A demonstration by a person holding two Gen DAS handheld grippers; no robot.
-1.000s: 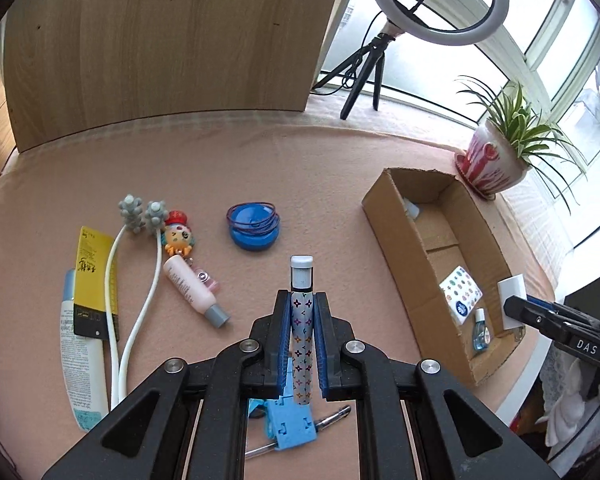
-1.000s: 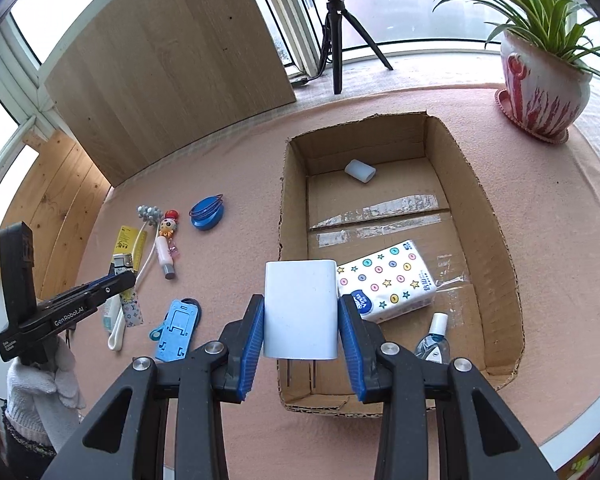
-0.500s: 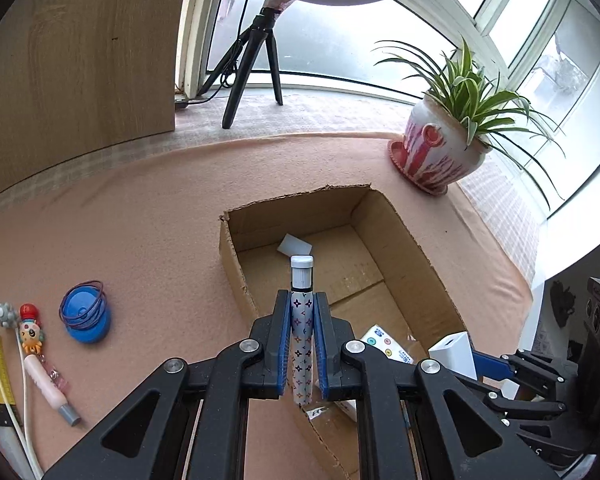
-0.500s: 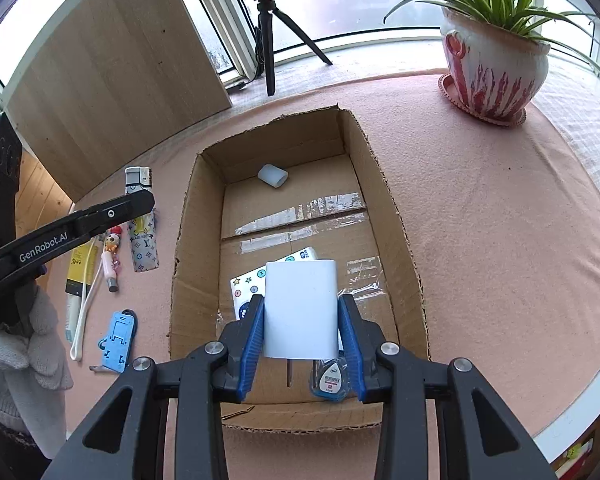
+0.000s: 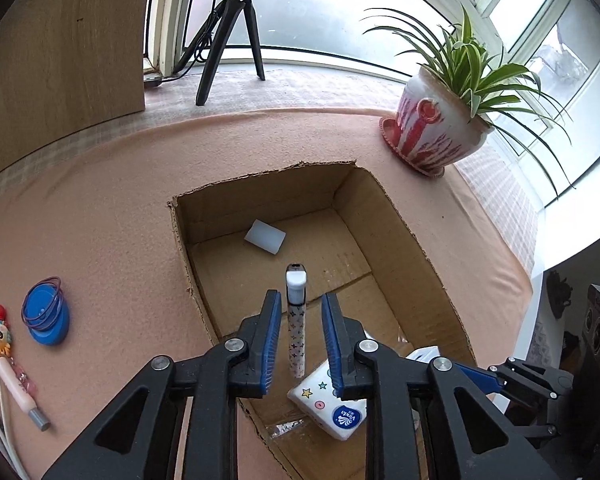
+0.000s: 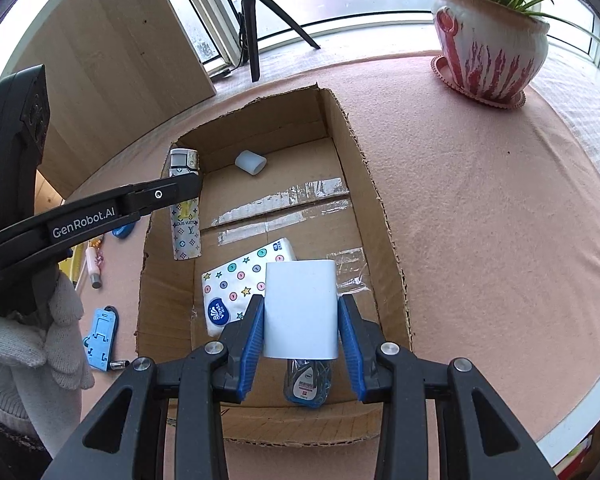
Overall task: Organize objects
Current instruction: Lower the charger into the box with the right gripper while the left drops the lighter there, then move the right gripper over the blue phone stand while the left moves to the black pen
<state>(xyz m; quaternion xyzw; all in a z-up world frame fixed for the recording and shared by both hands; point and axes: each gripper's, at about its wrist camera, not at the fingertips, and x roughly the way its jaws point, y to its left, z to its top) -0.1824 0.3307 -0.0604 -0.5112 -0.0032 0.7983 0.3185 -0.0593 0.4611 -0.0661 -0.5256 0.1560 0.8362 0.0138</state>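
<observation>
Dropping things cleanly into the cardboard box is the step in hand, and both tongs hang above its open top. The left tongs stand open, a clear gap showing on either side of the patterned lighter, which sits between the pads without touching them, its cap pointing ahead; whether it is falling cannot be told. The right tongs appear closed on the white block, both blue pads against its sides. Below and just left of the right tongs lies the tissue pack; a small blue bottle lies directly beneath them. To do this well, the person would likely open the right tongs only while the block is well inside the walls, and lift the left tongs straight up so neither finger catches the lighter or the box's torn rim.
</observation>
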